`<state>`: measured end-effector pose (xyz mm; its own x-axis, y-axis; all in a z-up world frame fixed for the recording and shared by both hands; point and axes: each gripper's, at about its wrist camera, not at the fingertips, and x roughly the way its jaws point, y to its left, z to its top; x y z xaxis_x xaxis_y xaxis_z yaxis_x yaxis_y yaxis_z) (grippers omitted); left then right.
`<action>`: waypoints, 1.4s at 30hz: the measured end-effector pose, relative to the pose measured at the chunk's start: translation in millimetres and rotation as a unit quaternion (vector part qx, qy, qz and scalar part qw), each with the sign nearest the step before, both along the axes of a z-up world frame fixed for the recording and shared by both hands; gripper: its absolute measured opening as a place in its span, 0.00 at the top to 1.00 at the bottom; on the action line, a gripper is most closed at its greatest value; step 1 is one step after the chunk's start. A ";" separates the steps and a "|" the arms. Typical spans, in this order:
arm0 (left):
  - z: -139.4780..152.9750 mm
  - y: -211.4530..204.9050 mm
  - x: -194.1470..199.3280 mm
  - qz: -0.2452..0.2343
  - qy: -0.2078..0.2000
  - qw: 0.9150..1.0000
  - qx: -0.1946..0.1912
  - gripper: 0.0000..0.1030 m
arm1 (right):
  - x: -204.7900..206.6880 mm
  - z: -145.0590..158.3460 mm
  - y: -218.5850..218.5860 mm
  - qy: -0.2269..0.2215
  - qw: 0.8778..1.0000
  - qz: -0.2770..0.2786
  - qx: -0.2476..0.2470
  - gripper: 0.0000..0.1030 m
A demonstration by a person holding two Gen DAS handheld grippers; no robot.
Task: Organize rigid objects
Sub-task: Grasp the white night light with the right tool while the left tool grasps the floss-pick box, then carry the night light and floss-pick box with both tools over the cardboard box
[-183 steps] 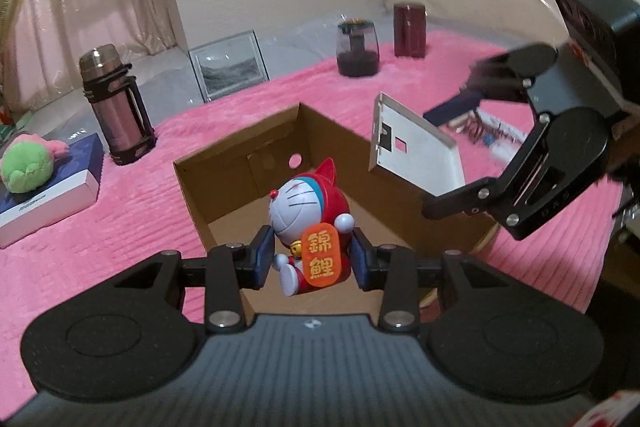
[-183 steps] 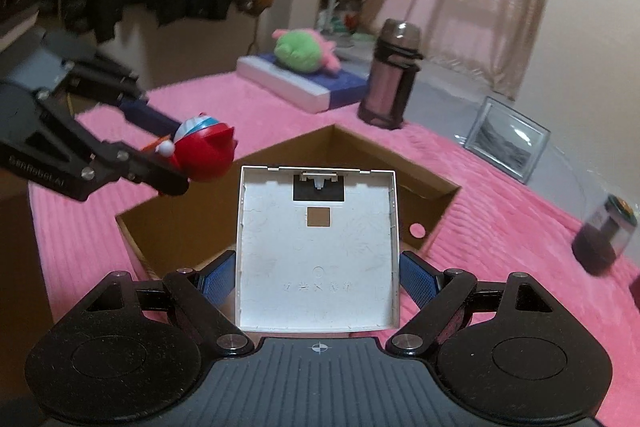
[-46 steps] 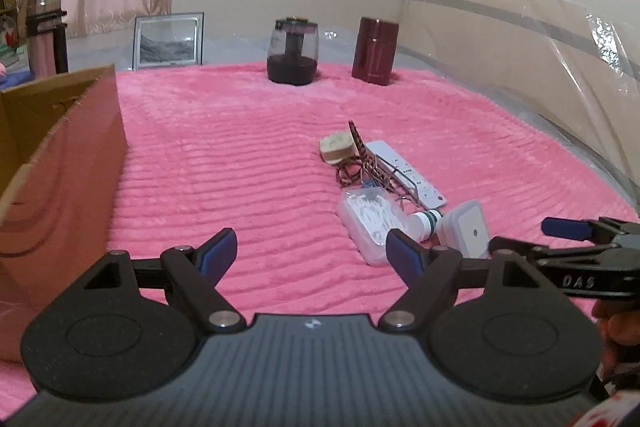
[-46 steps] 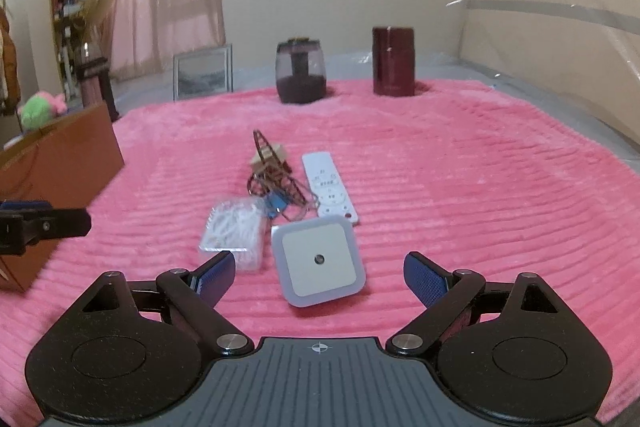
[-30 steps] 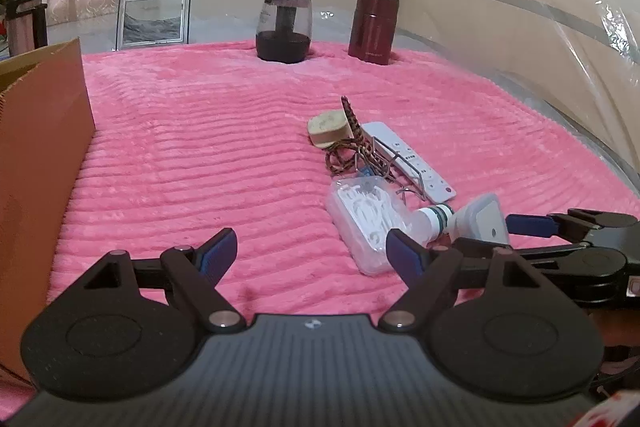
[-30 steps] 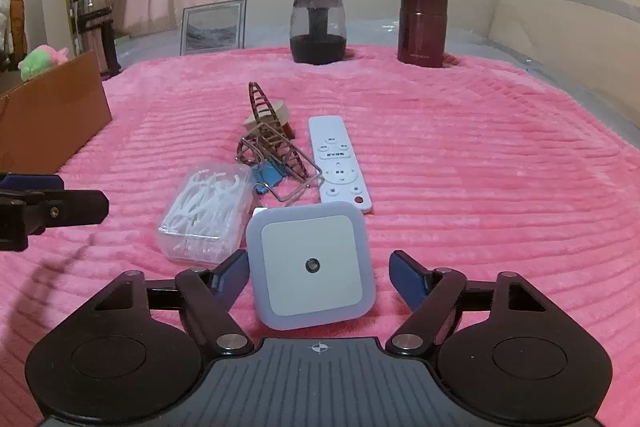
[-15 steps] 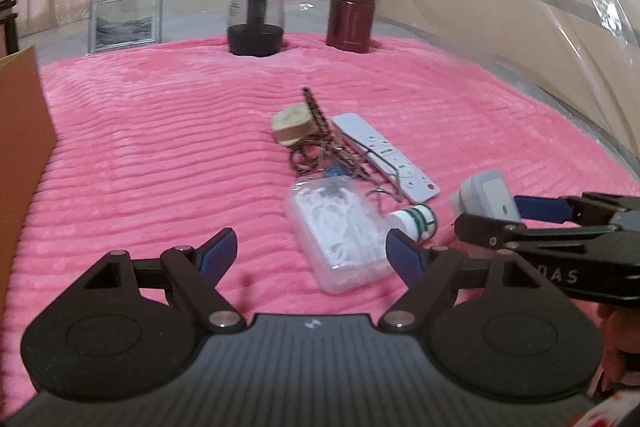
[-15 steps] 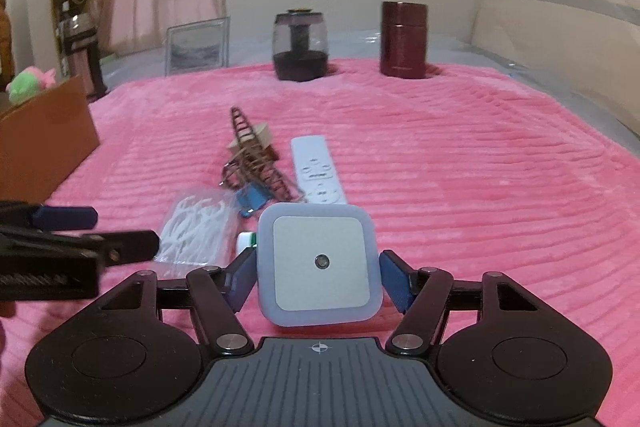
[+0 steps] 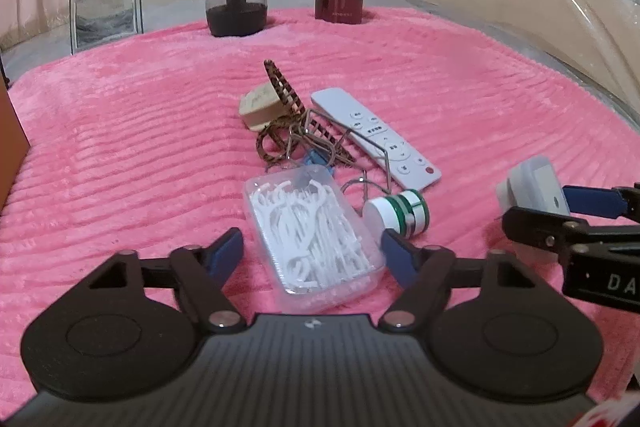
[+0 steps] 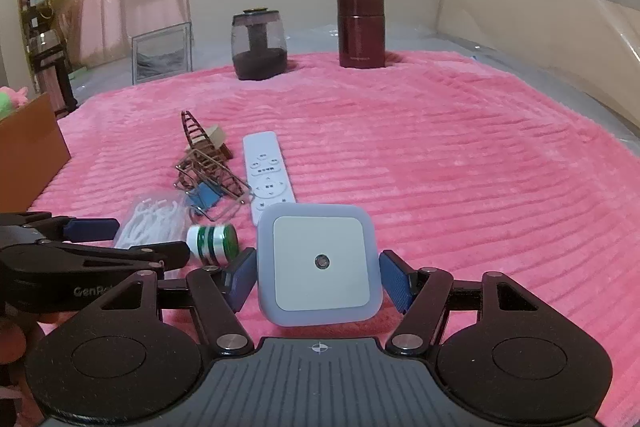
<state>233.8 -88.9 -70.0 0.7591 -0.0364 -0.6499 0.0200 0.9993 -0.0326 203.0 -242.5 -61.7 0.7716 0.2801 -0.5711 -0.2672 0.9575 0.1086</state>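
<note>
- Our left gripper (image 9: 312, 253) tips down over the pink blanket (image 9: 120, 155), with our right gripper (image 10: 318, 277) at its 3 o'clock.
- The clear box of floss picks (image 9: 312, 235) lies flat between the left jaws. The white square night light (image 10: 318, 263) is up off the blanket.
- The left jaws are closing around the box, not yet pressing it. The right jaws pinch the night light's sides.
</note>
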 end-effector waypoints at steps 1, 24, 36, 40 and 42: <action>0.2 1.9 -0.2 -0.001 0.002 1.000 -0.004 0.39 | -0.8 0.3 0.4 0.001 1.000 0.000 0.001 0.39; 8.6 82.6 -104.5 0.006 -0.004 1.000 0.010 0.44 | -56.7 7.8 65.0 0.020 0.997 0.063 0.031 0.39; 2.5 85.7 -83.8 0.000 0.018 1.000 -0.011 0.50 | -58.3 9.1 72.3 0.024 0.997 0.065 0.023 0.39; 8.6 89.5 -95.6 -0.003 0.014 1.000 -0.022 0.50 | -64.3 14.3 73.2 0.021 0.997 0.067 0.024 0.39; 15.2 92.3 -105.0 -0.007 0.010 1.000 -0.029 0.50 | -68.9 18.4 74.0 0.019 0.997 0.069 0.028 0.39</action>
